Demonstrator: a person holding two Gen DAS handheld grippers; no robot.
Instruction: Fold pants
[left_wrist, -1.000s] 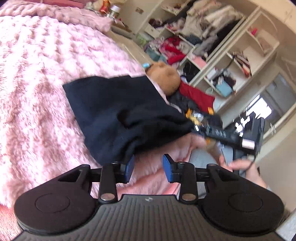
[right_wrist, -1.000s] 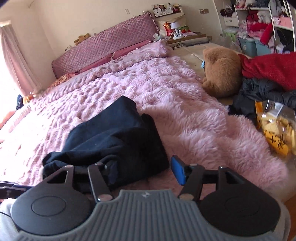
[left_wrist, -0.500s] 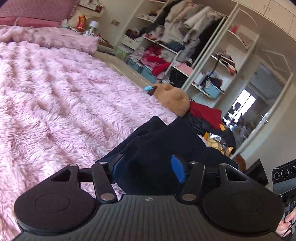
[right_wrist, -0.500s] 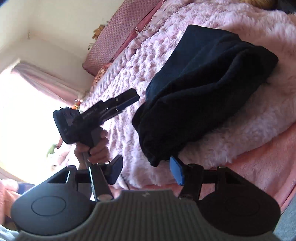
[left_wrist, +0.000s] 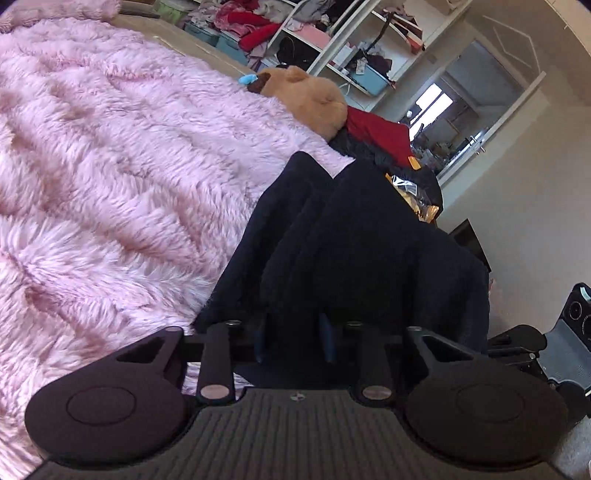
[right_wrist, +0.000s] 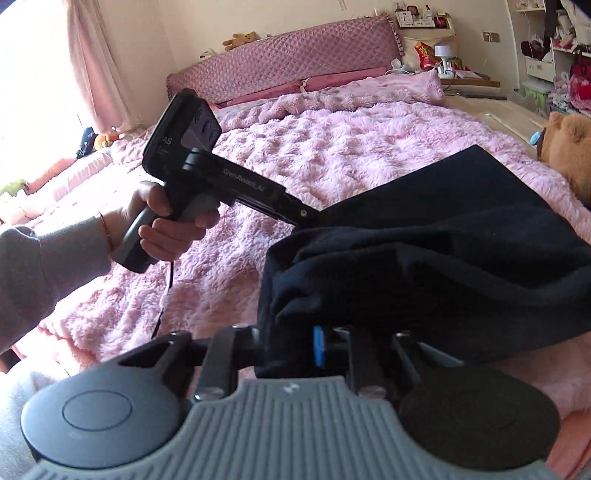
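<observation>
Pink shaggy bed cover carries the navy fleece pants, bunched at four o'clock: soft, thick, limp, probably light. Both hand-held grippers, left and right, are closing on the near hem, apparently pinching it.

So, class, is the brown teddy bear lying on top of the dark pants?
No: the teddy bear sits beyond the pants, apart from them.

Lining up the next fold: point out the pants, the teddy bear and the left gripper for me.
pants (right_wrist: 461, 229): right wrist view, on the upper folded layer.
teddy bear (left_wrist: 314, 99): left wrist view, on its tan head.
left gripper (right_wrist: 310, 218): right wrist view, on its tips at the pants' edge.
</observation>
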